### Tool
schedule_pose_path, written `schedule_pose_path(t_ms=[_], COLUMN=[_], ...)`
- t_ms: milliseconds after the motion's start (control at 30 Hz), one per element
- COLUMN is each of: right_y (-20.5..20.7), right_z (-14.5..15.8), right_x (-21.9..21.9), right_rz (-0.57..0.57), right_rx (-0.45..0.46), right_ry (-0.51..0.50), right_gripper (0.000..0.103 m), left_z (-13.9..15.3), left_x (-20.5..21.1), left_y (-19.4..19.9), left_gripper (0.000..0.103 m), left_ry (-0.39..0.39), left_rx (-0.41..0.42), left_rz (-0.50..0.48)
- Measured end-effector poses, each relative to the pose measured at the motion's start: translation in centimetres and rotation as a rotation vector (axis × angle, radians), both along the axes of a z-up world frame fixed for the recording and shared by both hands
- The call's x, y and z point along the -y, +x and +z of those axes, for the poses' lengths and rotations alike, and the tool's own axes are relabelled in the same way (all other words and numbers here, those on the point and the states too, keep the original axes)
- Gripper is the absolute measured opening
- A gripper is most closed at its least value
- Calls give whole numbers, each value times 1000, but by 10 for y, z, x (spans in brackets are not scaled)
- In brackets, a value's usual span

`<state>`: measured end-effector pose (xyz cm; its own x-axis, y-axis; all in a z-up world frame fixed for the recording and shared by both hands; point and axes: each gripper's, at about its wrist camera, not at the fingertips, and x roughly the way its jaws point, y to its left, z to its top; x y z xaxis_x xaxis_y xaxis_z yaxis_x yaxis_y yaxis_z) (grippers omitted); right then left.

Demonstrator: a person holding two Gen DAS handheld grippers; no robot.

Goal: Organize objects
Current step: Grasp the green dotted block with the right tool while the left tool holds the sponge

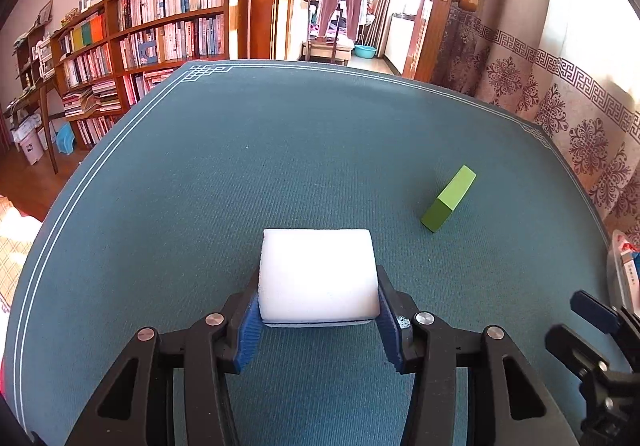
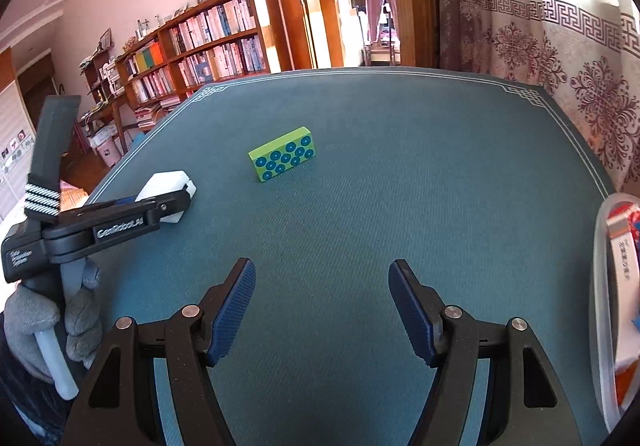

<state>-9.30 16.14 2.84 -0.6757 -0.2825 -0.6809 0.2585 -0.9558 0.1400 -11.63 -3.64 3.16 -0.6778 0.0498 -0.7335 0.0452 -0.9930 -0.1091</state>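
Left gripper [image 1: 319,320] clamped on white block [image 1: 318,278], table [image 1: 280,150] centre-low. Lift straight, keep pads square. Right gripper [image 2: 322,310] wide, empty; green tile [image 2: 285,159] at 11 o'clock; bin [image 2: 604,286] at 3 o'clock.

clear bin [image 2: 604,286] cut off, contents unclear
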Motion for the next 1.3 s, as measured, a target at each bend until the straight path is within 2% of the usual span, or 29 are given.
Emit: schedule_pose_path(t_ms=[233,467,700,800,900,933,967,1167,1300], right_y=[-64,-108,-128,-131,-133,-132,-131,-113,-99], right_z=[-12,-11,-11,-10,-9,-9,-9,-9,-11], right_x=[30,62,84,85,82,81,80,75,72], right_rz=[81,179,234,236,227,221,215,200,186], right_rx=[54,44,25,21,17,15,14,22,26], right_ry=[11,76,138,132,122,124,125,96,91], right_gripper=[71,72,72,70,55,45,39,25,22], left_z=[3,0,-3,-3,-3,-4,-4,-2,-2], left_x=[4,10,11,11,12,12,12,13,13], left_y=[3,2,1,2,2,3,3,5,5], left_gripper=[52,52,52,52,52,52,52,52,52], left_ry=[21,32,38,37,39,39,38,39,41], left_rx=[-13,-11,-2,-2,-2,-2,-2,-9,-9], left_rz=[13,35,45,46,48,49,50,48,47])
